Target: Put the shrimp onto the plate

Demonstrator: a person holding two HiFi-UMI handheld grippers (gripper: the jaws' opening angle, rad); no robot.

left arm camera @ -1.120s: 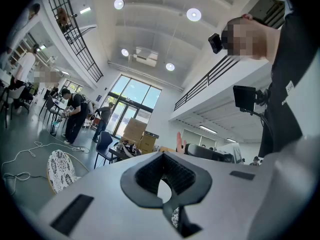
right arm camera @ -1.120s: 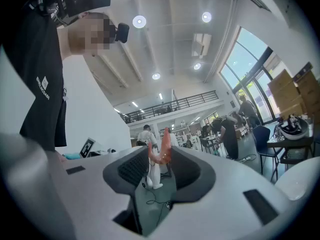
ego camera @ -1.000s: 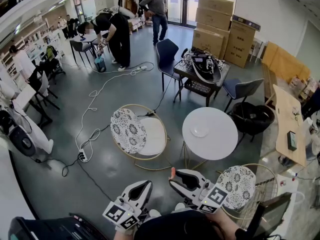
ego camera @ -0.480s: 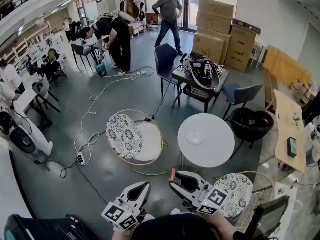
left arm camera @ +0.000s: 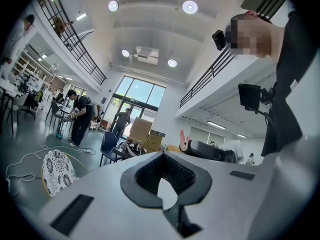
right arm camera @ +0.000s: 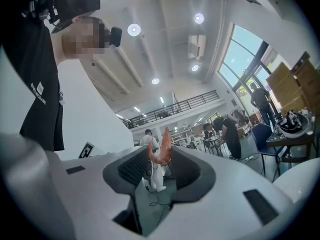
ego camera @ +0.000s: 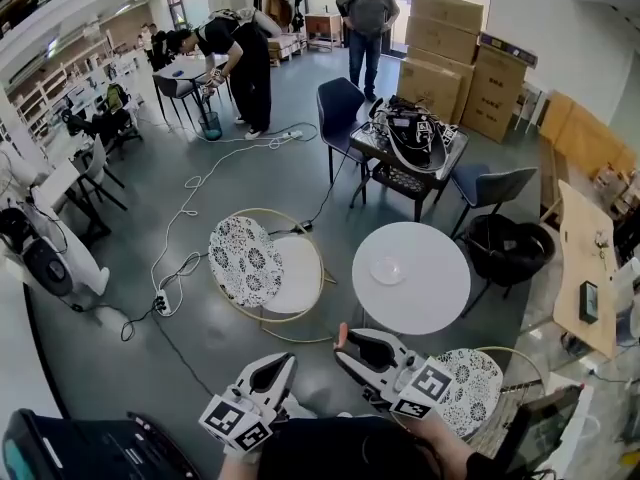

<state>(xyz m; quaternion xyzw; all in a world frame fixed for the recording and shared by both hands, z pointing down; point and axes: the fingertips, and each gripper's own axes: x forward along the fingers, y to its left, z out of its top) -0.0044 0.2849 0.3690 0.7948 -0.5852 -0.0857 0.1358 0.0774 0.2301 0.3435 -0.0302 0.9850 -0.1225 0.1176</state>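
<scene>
The left tongs [ego camera: 289,361] hang low at the near left, over bare floor. In the left gripper view their jaws stand drawn together with nothing between them, so they play no part in the carry. Just to their right the right tongs [ego camera: 346,346] are clenched on the shrimp [ego camera: 341,334]. In the right gripper view the pink body [right arm camera: 162,146] is pinched at its lower end between the dark pads. Its long axis runs upright and slightly curved, rising clear past the jaw tips instead of lying along them. Farther right and ahead stands the round white tabletop [ego camera: 432,293], and on it, a little left of its middle, sits the plate [ego camera: 388,269], which looks pale and shallow, with nothing in it that can be made out. So the shrimp is in the air, short of the tabletop's near edge and well apart from the plate. The plate lies forward and slightly right of the right tongs, which is clearly the nearer hand. As I judge it, the coming move is a forward carry over the near edge. It should end with the tongs tipping down so that the standing shrimp comes to lie flat on the plate before the jaws let go.
</scene>
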